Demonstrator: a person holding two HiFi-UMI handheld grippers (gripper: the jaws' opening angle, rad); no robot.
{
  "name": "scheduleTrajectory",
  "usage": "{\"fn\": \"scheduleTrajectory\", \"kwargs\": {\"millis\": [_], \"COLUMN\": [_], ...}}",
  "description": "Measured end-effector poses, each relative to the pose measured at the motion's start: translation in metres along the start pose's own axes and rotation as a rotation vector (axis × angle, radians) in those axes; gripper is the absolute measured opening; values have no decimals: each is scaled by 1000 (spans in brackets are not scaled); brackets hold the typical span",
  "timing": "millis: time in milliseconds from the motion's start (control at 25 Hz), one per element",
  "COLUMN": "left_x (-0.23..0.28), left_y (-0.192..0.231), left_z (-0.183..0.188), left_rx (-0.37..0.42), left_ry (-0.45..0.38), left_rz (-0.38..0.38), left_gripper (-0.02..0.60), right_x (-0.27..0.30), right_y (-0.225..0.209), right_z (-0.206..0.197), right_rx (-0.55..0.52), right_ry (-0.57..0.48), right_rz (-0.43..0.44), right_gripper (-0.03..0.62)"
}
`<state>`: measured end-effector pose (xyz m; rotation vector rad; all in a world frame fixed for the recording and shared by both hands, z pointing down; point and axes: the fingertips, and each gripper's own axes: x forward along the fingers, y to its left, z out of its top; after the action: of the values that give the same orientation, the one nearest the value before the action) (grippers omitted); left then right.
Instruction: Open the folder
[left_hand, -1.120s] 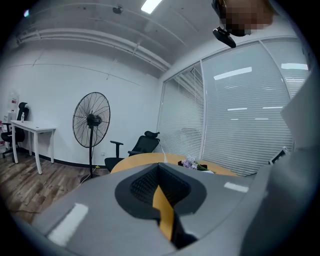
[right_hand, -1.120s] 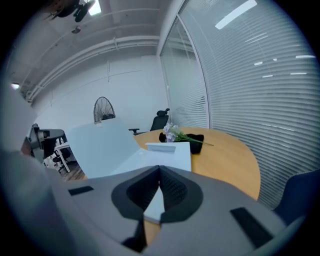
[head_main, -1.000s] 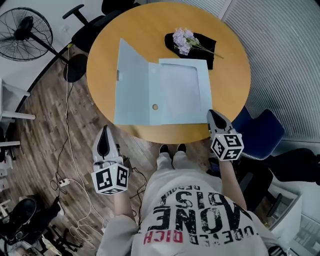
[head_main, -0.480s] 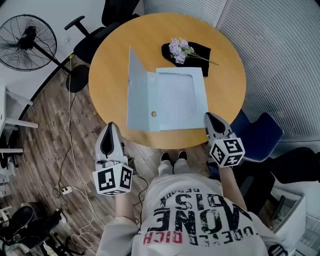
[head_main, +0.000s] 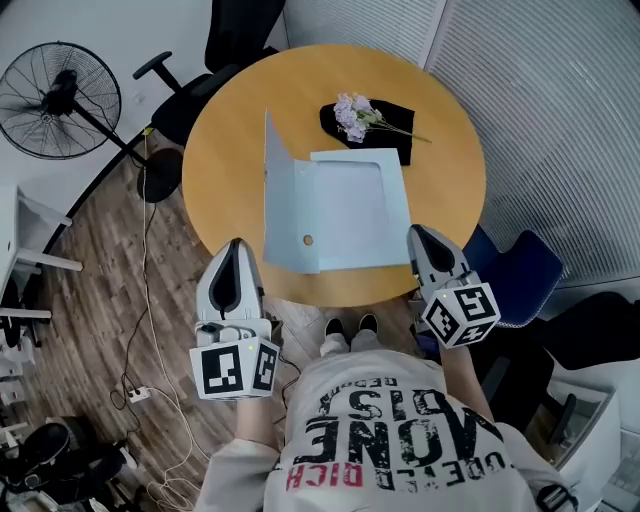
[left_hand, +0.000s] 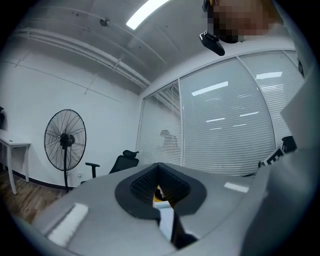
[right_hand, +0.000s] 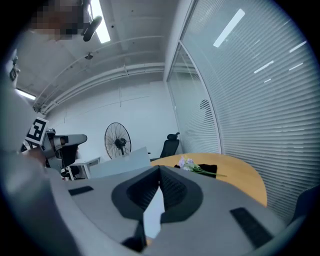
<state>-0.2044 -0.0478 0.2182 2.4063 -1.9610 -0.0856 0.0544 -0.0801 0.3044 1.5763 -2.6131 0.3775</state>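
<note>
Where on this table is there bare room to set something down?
Widest bare patch: left side of the table, between its rim and the raised cover of the folder. A narrower strip lies right of the folder. The far side is crowded by flowers on a black cloth.

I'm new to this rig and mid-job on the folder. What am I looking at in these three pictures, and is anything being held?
There is no robot here: a person holds a pair of tongs in each hand. The top-down picture comes from a camera on their head. It shows the left tongs and right tongs just short of the round table. The other two pictures each look along one pair's own jaws. On the table lies a pale blue folder, its cover standing nearly upright on the left. Behind it are purple flowers on a black cloth. Both tongs are closed and hold nothing.
</note>
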Motion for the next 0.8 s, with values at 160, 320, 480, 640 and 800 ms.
{"fn": "scheduleTrajectory", "kwargs": {"millis": [160,320,480,640,800], "left_x": [2,3,4,5,7], "left_y": [-18,-36,-54,-76,-97], "left_z": [13,19,22,21,19], "left_rx": [-8,-16,-21,-26,-21], "left_ry": [-19,-28,-33,-38,-35], "left_rz": [-41,-75,-107,-141,-165], "left_gripper": [9,9,9,9,9], "right_x": [-10,-24,-35,-44,-51], "right_y": [8,13,19,18,13], "right_z": [17,33,44,48,48], "right_rx": [10,7,-9,-18,-31], "right_ry": [-37,-72,-89,-98,-85], "right_rz": [16,26,44,45,47], "right_gripper": [12,12,12,12,12]}}
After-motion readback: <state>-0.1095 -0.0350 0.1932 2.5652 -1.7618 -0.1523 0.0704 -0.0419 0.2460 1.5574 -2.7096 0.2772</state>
